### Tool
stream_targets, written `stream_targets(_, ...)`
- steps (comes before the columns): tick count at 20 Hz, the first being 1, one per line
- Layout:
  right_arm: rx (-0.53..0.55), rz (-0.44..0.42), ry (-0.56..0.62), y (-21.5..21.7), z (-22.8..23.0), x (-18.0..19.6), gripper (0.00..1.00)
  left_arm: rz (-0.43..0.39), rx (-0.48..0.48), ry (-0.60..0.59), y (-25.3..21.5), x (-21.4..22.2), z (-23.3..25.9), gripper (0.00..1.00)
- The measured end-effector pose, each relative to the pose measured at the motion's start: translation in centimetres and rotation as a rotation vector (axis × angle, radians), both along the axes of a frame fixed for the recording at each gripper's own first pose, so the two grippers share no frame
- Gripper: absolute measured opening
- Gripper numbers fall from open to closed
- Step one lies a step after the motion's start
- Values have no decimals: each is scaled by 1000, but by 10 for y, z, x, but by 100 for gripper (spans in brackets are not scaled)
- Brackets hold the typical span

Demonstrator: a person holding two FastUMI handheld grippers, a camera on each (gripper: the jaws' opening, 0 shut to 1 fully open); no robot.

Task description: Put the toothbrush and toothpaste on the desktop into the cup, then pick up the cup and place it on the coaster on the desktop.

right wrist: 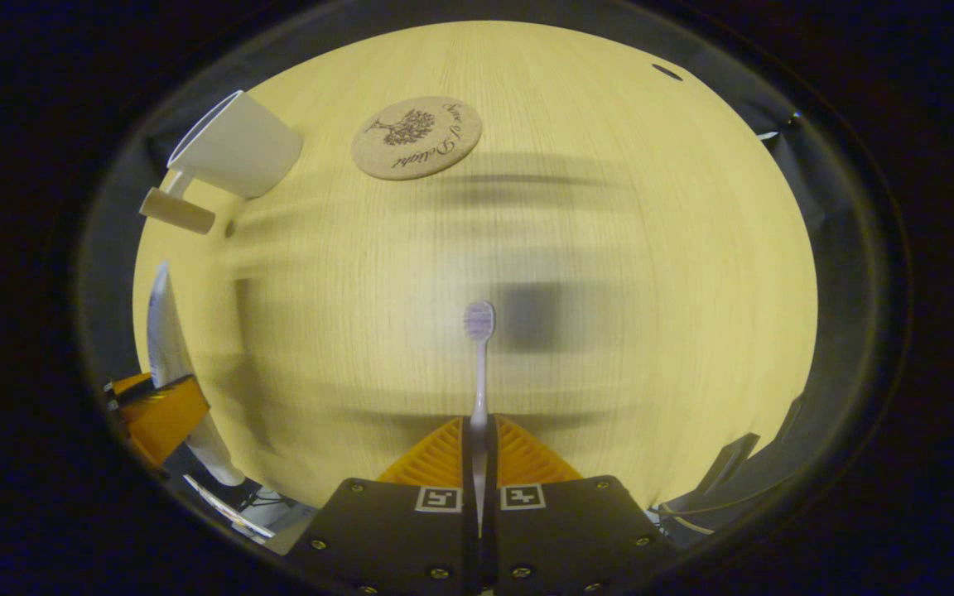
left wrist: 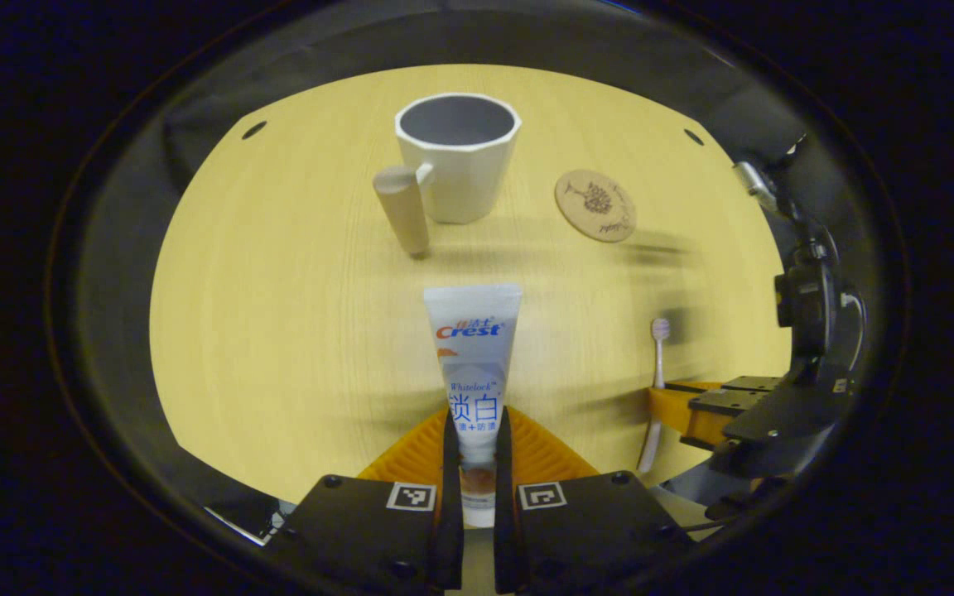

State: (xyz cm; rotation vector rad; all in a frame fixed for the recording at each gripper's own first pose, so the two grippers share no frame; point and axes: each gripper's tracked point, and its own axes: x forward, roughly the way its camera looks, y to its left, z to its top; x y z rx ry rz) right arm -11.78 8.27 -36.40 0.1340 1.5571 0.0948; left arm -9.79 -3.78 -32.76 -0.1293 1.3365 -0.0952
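We had both items up off the desk (left wrist: 278, 331) at this point. Our left gripper (left wrist: 477, 451) was closed on the toothpaste (left wrist: 474, 364), both fingers pinching the lower part of the tube, its flat crimped end pointing forward toward the cup (left wrist: 459, 153). Our right gripper (right wrist: 478, 447) was nearly fully closed on the toothbrush (right wrist: 479, 364), the thin handle pinched between the fingers and the bristle head sticking out ahead.

The cup stood upright and empty on the desk, well ahead of the tube, its wooden handle (left wrist: 402, 207) turned toward us. The coaster (left wrist: 595, 204) lay bare just to the cup's right, not touching it.

Our judgement: the step in hand was the carry to the cup. To do it well we wanted one item at a time, so the grippers stayed clear of each other over the mouth. The tube needed lifting above the rim, centring over the opening, tipping end-down, and releasing only once it was well inside, or it could catch the rim and tip the cup. The handle side was the one to avoid.
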Motion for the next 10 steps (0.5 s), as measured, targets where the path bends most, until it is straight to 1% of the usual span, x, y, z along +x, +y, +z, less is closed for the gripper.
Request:
stream_targets(5, 4, 2, 0, 0, 0, 0, 3, -31, -4, -124, -5, 38, 59, 22)
stream_targets(10, 2, 4, -2, 0, -1, 0, 3, -35, -1, -225, 1, 101, 98, 22)
